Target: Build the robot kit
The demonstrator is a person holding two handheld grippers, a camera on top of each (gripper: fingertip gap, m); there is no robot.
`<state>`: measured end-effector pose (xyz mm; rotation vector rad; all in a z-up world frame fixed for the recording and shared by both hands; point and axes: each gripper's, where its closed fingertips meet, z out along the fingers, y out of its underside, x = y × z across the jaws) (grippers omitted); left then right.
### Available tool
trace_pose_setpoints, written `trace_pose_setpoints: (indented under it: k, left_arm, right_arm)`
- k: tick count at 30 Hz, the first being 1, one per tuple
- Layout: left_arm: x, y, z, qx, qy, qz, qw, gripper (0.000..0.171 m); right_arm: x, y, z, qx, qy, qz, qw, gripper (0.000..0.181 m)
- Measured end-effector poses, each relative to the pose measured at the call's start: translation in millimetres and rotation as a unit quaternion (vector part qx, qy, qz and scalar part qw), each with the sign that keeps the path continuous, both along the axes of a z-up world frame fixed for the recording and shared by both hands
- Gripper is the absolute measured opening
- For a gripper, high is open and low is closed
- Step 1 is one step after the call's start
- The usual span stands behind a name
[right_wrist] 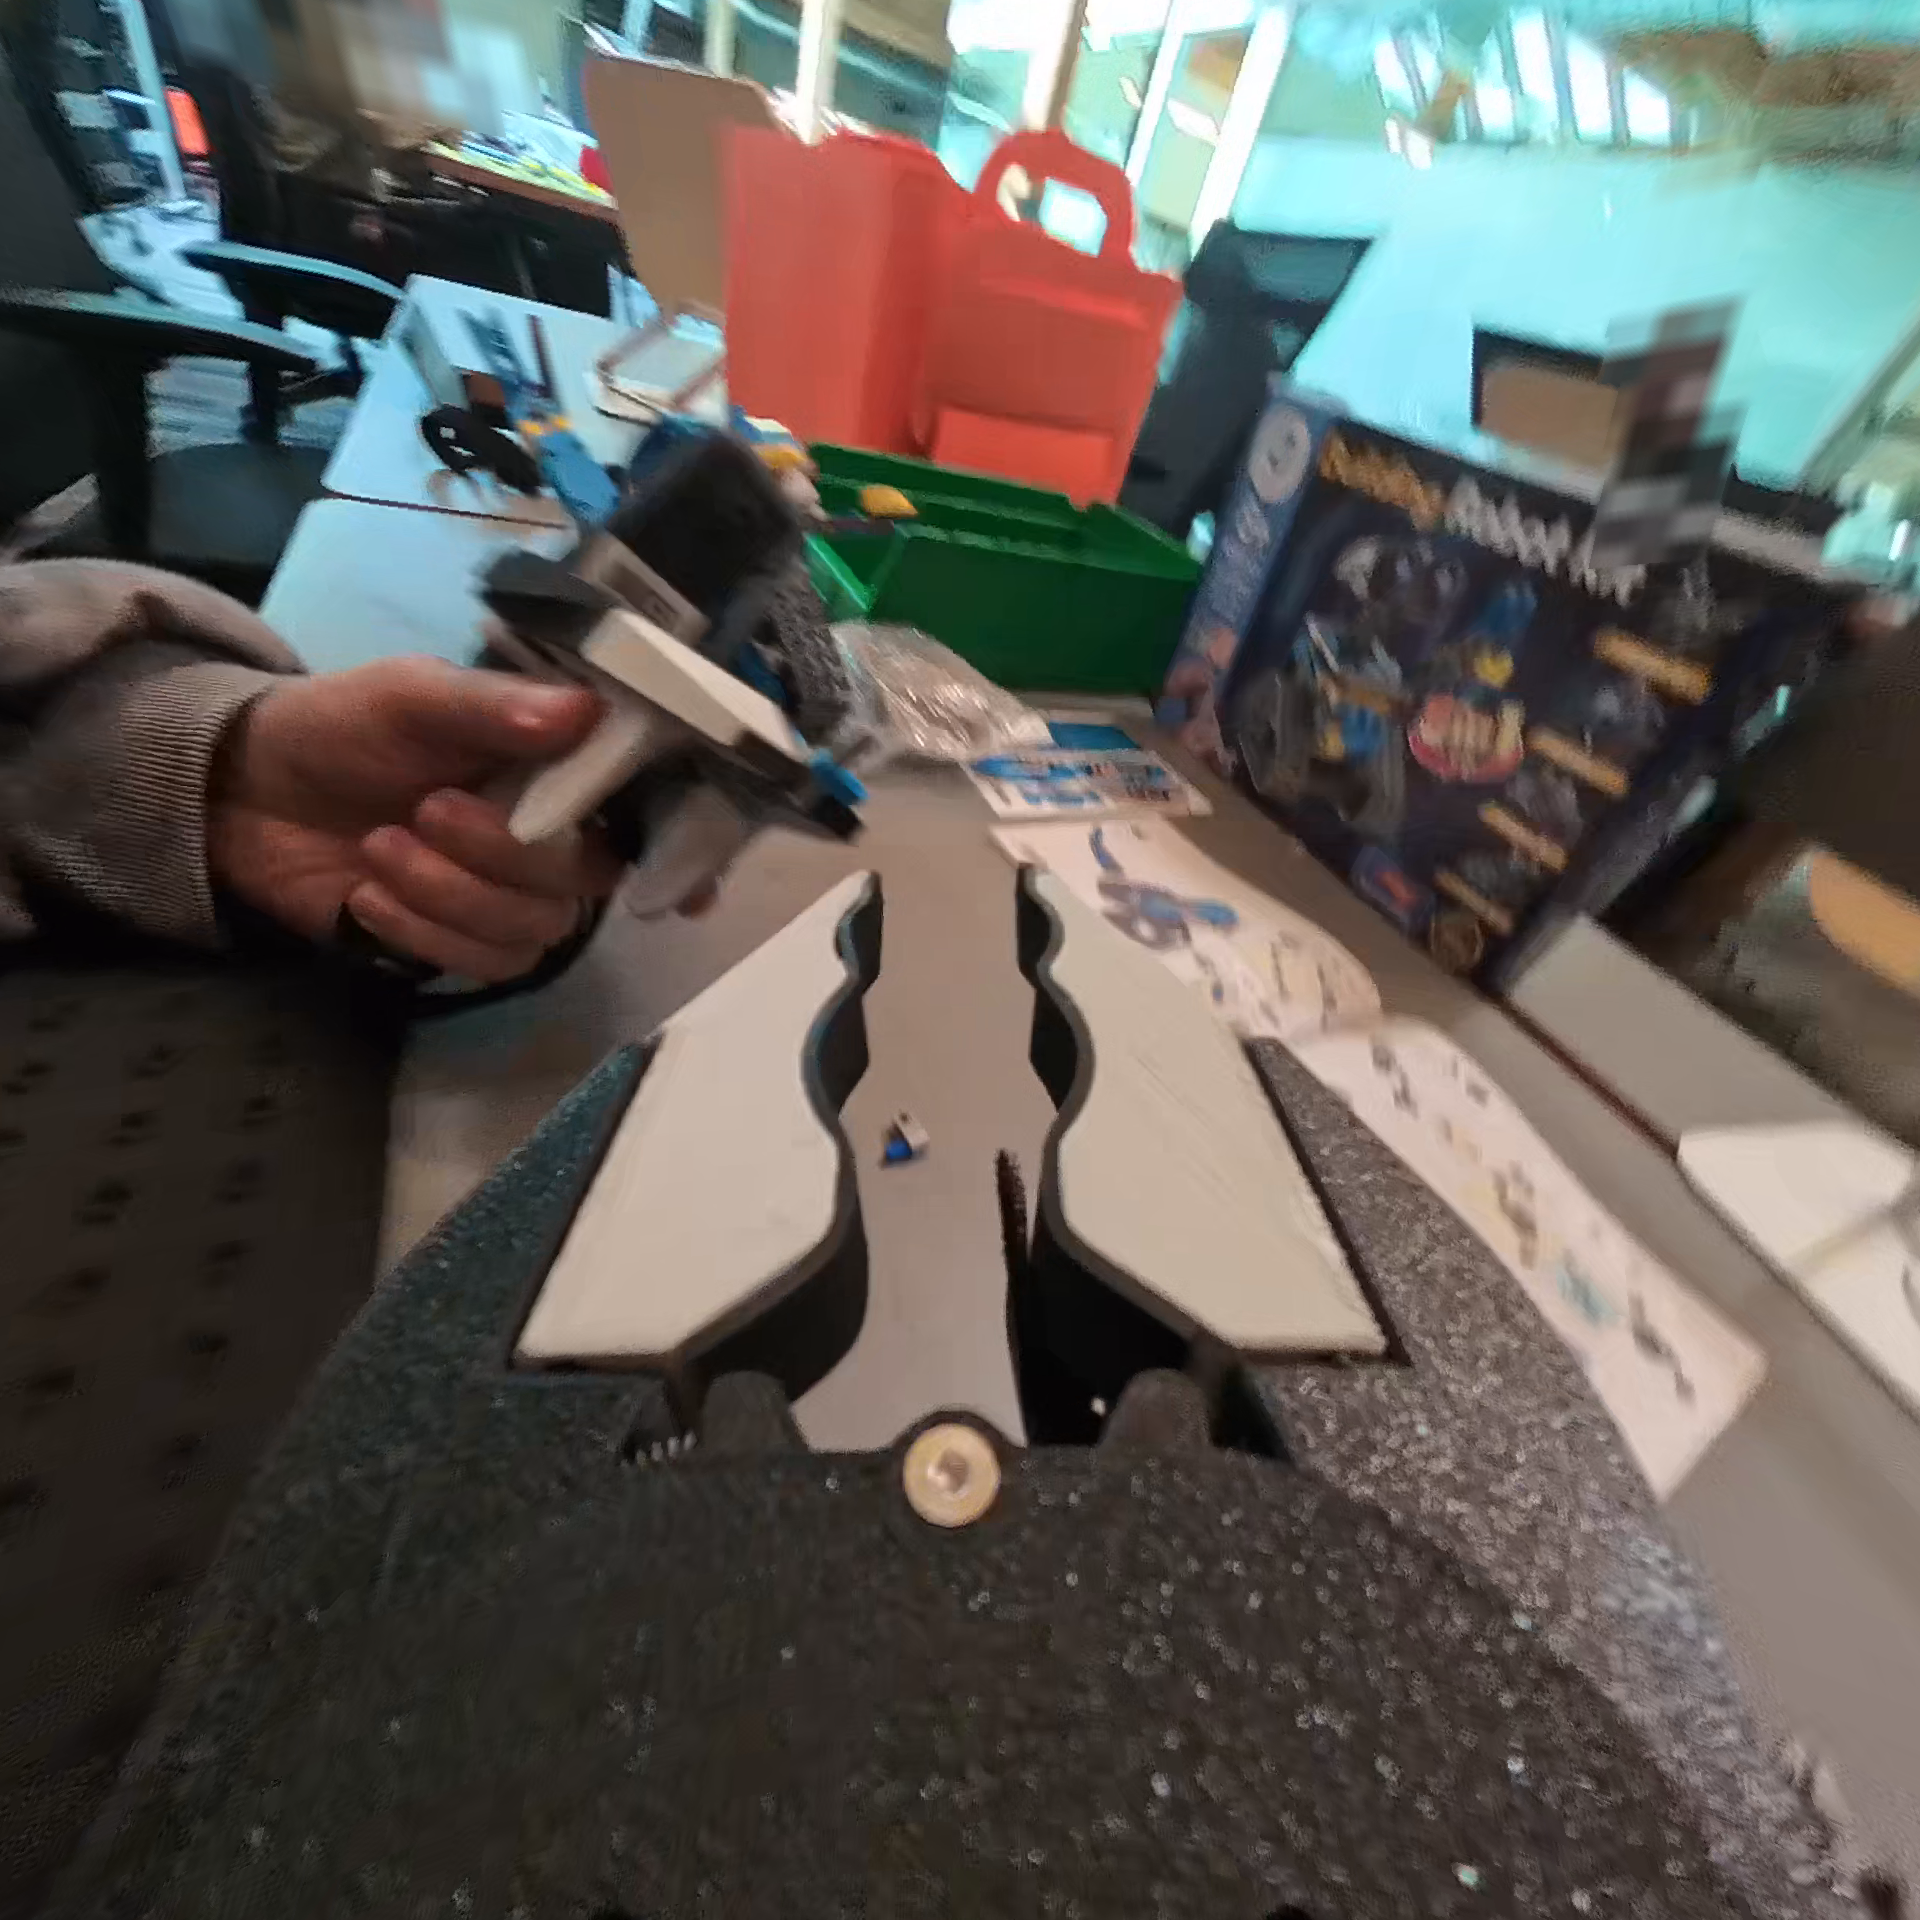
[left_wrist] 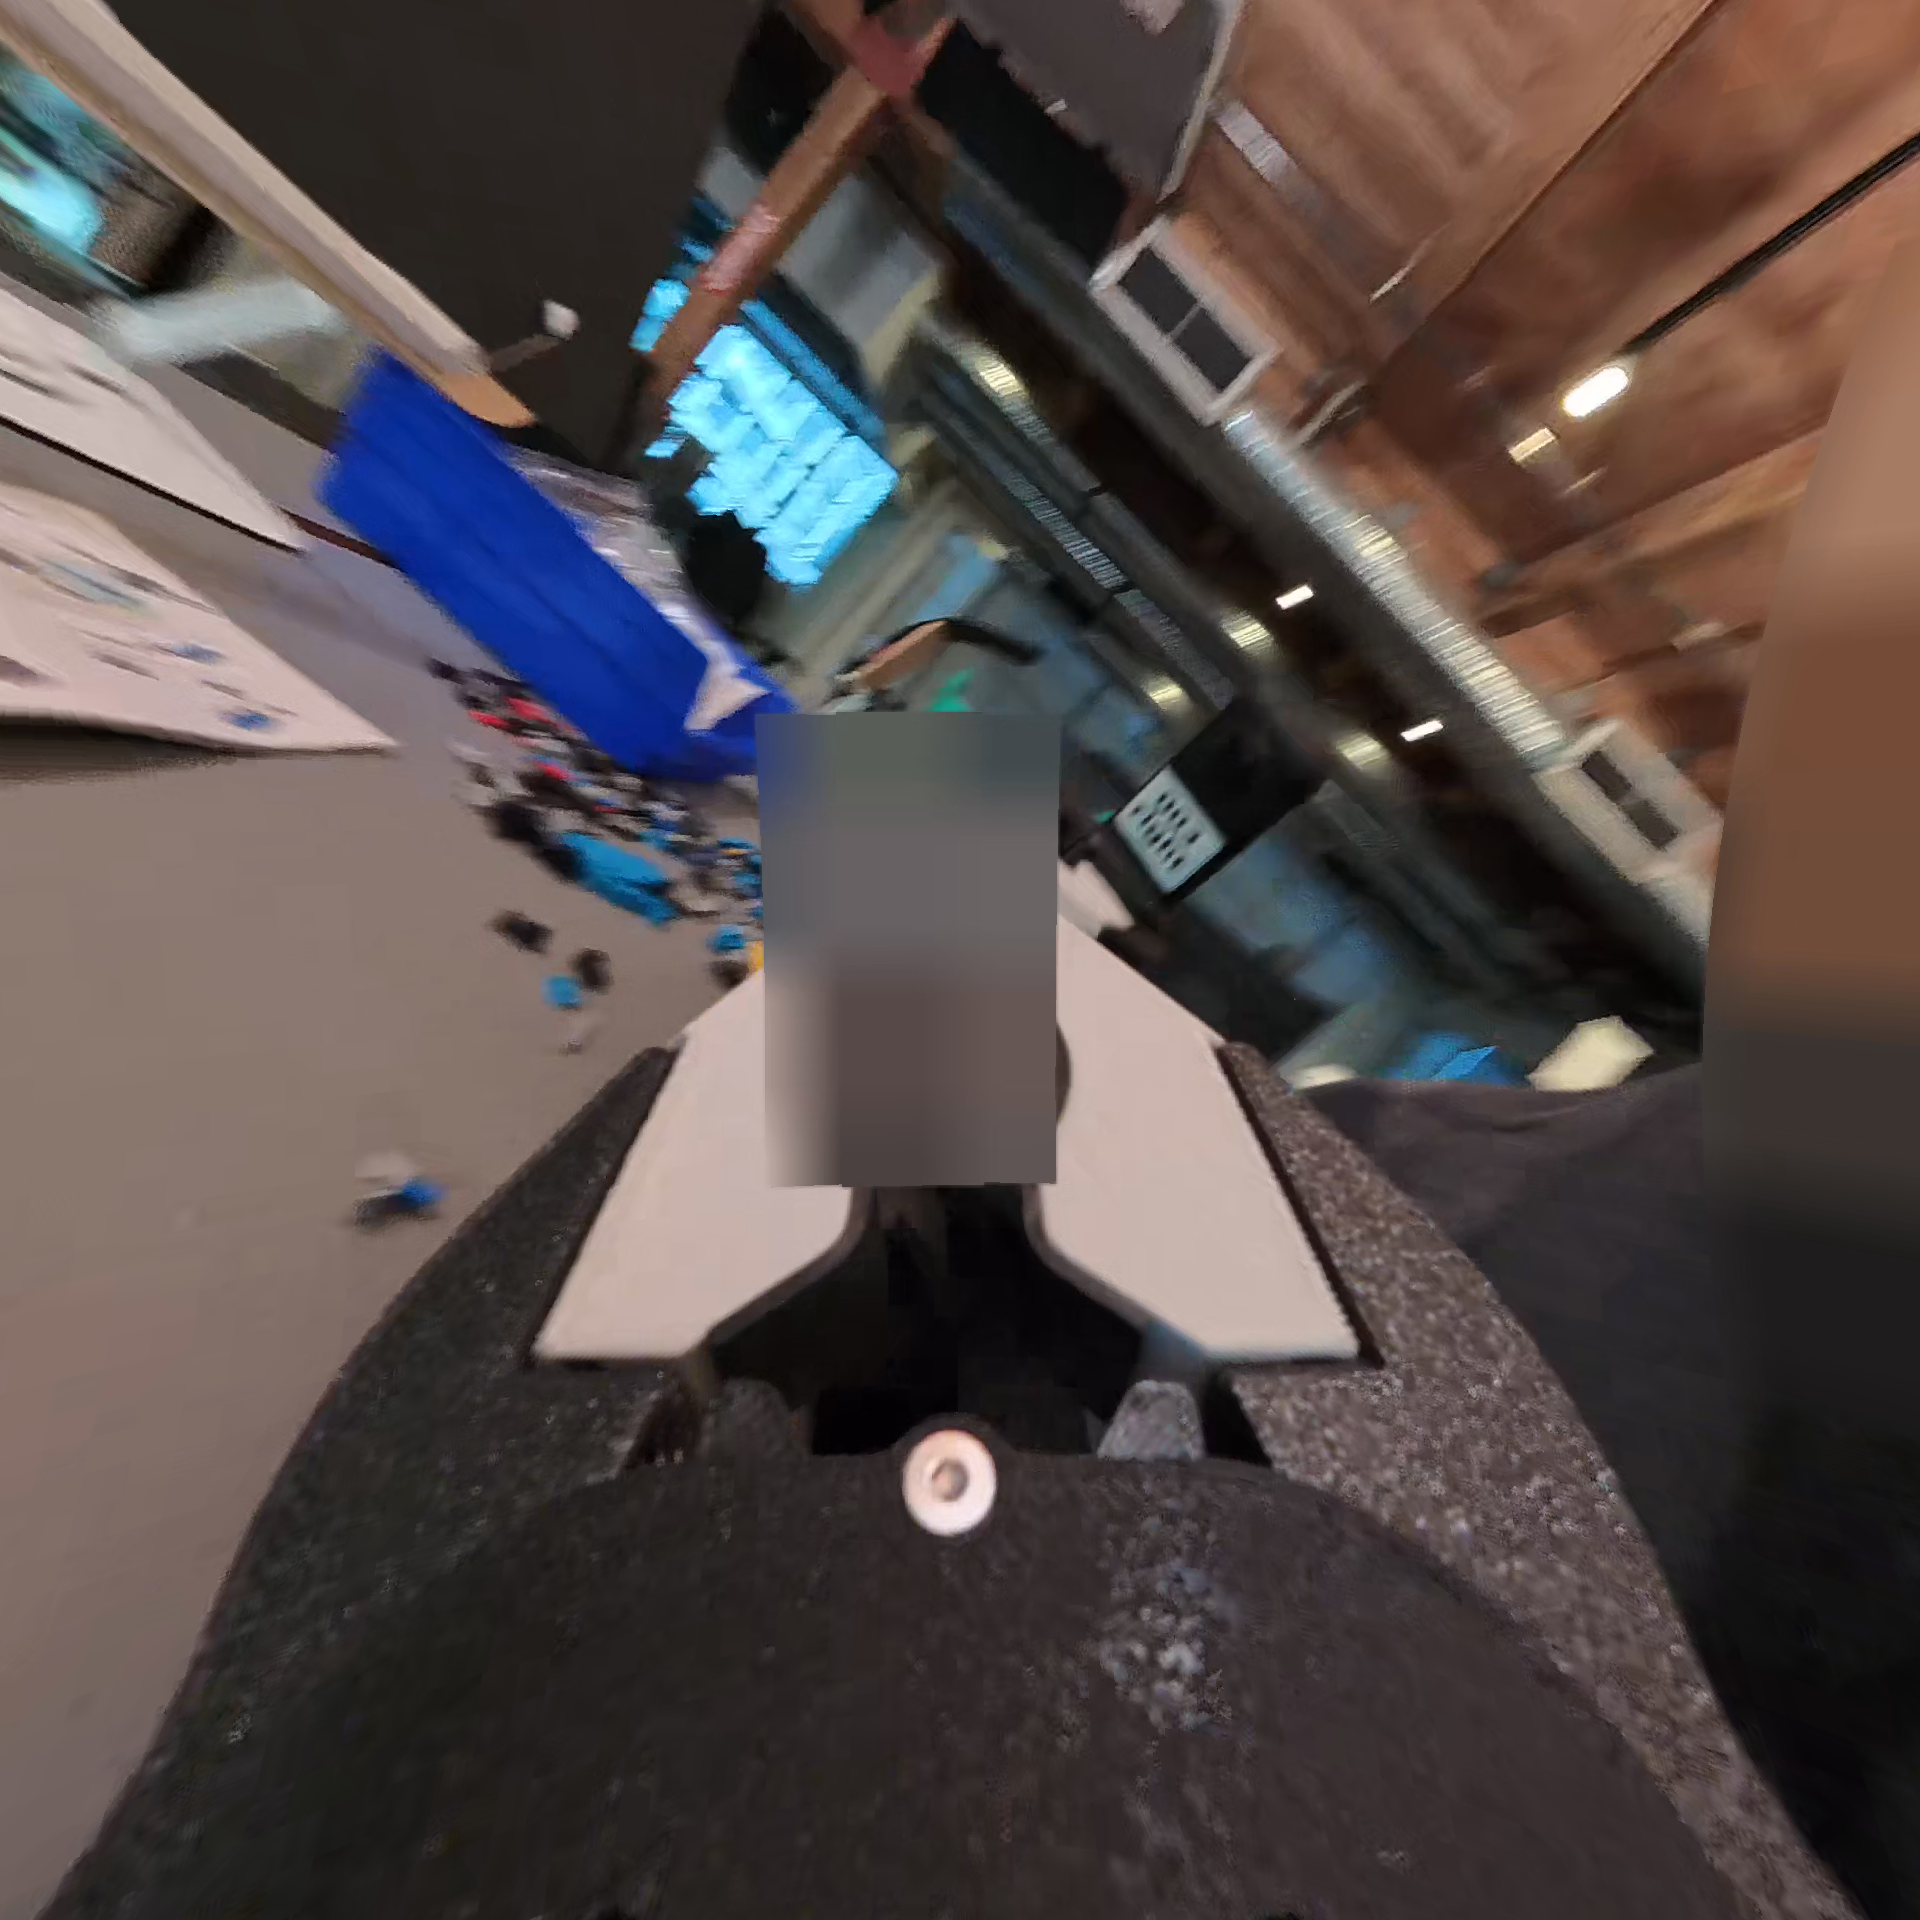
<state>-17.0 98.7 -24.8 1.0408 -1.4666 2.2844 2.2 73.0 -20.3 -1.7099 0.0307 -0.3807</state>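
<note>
My right gripper (right_wrist: 948, 896) is open and empty, low over the grey table (right_wrist: 935, 1299). A tiny blue and white piece (right_wrist: 904, 1138) lies on the table between its fingers. My left gripper (right_wrist: 831, 802), held in a hand (right_wrist: 395, 800), hovers above the table just ahead and left of the right one. Its tips are shut on a small blue piece (right_wrist: 840, 779). In the left wrist view a mosaic patch hides the tips; only the white fingers (left_wrist: 717, 1174) show, tilted above the table.
A pile of small blue and black pieces (left_wrist: 613, 831) and a blue bag (left_wrist: 540, 582) lie ahead of the left gripper. Instruction sheets (right_wrist: 1174, 925), a dark toy box (right_wrist: 1455, 707), a green bin (right_wrist: 1018, 582) and orange bags (right_wrist: 935, 312) stand beyond the right gripper. The tips of both grippers are at nearly the same place.
</note>
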Motion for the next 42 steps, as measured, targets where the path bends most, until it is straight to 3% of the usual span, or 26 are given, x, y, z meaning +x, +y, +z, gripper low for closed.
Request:
trace_pose_setpoints:
  k: [1,3,5,10,16,20,37,42]
  left_arm:
    - [3.4,3.8,-6.4,0.051,-0.016,0.021,0.998,0.015]
    - [11.0,10.1,-22.6,0.16,-0.048,0.067,0.984,0.015]
    - [18.4,16.3,-34.9,0.238,-0.065,0.107,0.963,0.015]
    - [16.2,7.6,-47.0,0.294,-0.077,0.102,0.947,0.015]
    - [11.2,3.4,-47.9,0.288,-0.075,0.084,0.951,0.015]
    - [9.3,-1.9,-50.7,0.287,-0.069,0.068,0.953,0.015]
    - [-1.3,-12.4,-47.5,0.251,-0.058,0.022,0.966,0.015]
    - [-2.9,-14.9,-47.8,0.237,-0.047,0.007,0.97,0.015]
  right_arm:
    - [14.2,-5.4,-7.7,-0.008,0.037,-0.019,0.999,0.032]
    - [39.1,-13.9,-32.8,-0.056,0.094,-0.056,0.992,0.026]
    - [65.8,-29.3,-59.4,-0.129,0.103,-0.113,0.98,0.023]
    - [88.3,-64.6,-99.5,-0.212,0.212,-0.144,0.943,0.019]
    - [65.5,-88.1,-123.4,-0.267,0.274,-0.137,0.913,0.018]
    - [51.8,-86.4,-141.5,-0.265,0.275,-0.146,0.913,0.016]
    - [69.8,-65.6,-140.4,-0.216,0.325,-0.141,0.91,0.013]
    - [77.4,-61.9,-141.5,-0.232,0.287,-0.161,0.916,0.013]
